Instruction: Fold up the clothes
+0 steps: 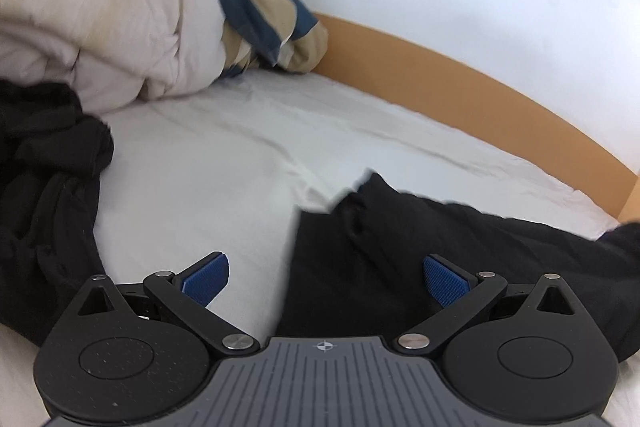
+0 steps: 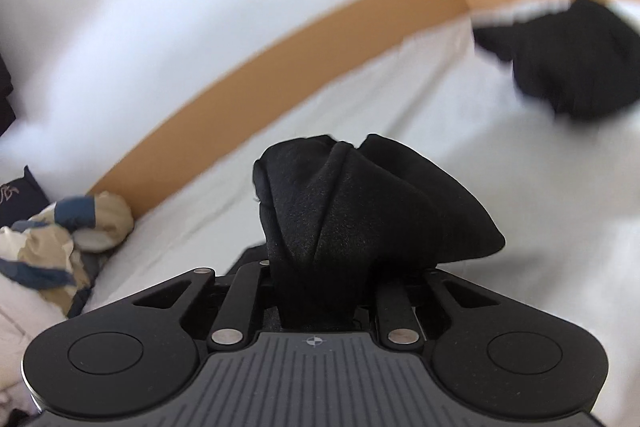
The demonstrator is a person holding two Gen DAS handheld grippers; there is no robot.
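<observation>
The black garment (image 2: 352, 203) is soft, matte cloth, bunched into a peaked fold where the right gripper (image 2: 320, 291) has its jaws pinched tight on it above the white sheet (image 2: 480, 227). More of it lies flat on the sheet under the left gripper (image 1: 325, 281), whose blue pads (image 1: 444, 283) stand wide apart, holding nothing.

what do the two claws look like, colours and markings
Both look the same build. The left claw has black linkage arms with silver pivot pins, two round black housings, a grey ribbed plate with a small crosshair mark, and blue textured pads. The right claw shows the same black arms, silver pins and grey crosshair plate; its pads are hidden.
</observation>
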